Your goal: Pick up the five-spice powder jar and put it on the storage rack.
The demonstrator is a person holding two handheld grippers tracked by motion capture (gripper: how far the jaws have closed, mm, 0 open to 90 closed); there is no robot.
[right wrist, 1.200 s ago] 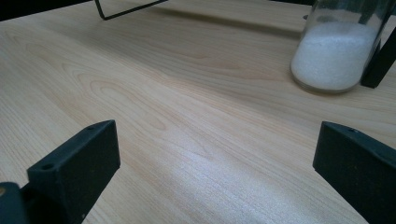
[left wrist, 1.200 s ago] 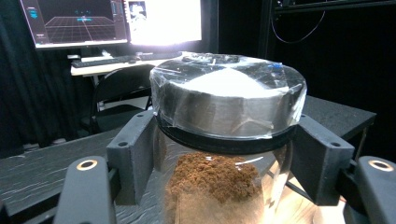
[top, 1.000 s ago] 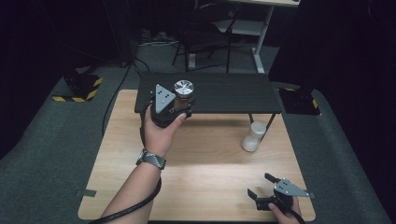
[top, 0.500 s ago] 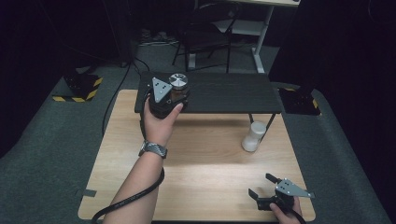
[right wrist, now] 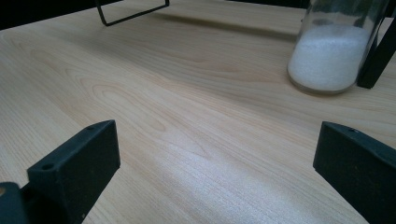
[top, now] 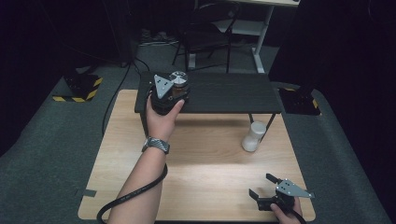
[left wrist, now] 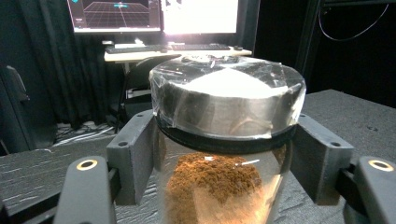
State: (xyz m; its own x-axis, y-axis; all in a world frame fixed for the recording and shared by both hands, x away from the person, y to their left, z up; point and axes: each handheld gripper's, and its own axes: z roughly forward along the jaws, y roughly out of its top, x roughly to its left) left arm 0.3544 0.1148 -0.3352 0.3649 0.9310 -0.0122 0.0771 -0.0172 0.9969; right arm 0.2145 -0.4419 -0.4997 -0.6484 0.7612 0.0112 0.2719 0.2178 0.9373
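Note:
A glass jar of brown powder with a silver lid under clear film sits between the jaws of my left gripper, which is shut on its neck. From above, that gripper holds the jar over the left end of a black raised shelf. My right gripper rests low at the table's front right, open with nothing between its jaws. Ahead of the right gripper stands a glass jar of white powder, apart from it.
The white-powder jar stands on the light wooden table beside a thin black shelf leg. Behind the table are a chair and a desk with monitors. Grey carpet surrounds the table.
My left gripper has carried the brown-powder jar farther from the person, over the shelf's left end. The right gripper has stayed in place.

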